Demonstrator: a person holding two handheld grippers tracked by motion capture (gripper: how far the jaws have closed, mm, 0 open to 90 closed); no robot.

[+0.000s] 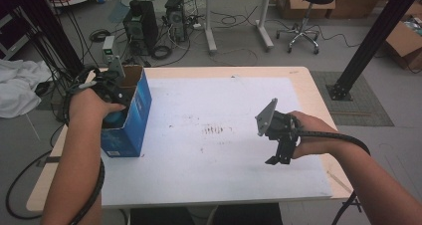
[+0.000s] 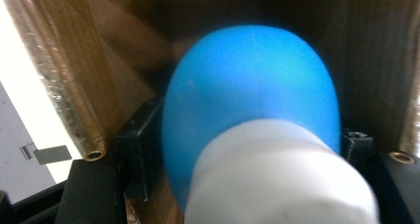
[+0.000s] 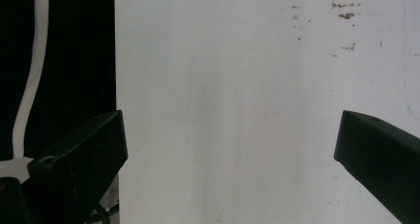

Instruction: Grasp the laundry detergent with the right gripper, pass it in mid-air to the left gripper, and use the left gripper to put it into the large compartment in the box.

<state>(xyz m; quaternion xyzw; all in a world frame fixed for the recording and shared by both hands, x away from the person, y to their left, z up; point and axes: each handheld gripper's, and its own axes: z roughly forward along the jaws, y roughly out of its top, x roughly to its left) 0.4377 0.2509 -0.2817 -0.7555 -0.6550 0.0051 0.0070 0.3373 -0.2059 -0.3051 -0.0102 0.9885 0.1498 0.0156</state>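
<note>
A blue cardboard box stands open-topped at the table's left edge. My left gripper reaches down into it, the hand resting over the opening. Between its jaws is a rounded blue bottle with a white cap nearest the camera; both jaws touch its sides. A bit of the blue bottle shows under the hand in the high view. My right gripper hovers over the right part of the table, open, with nothing between its fingers.
A white sheet covers the wooden table, with brown stains near its middle. The box's brown inner walls close in around the left gripper. Behind the table are computer cases, cables, a stool and a desk.
</note>
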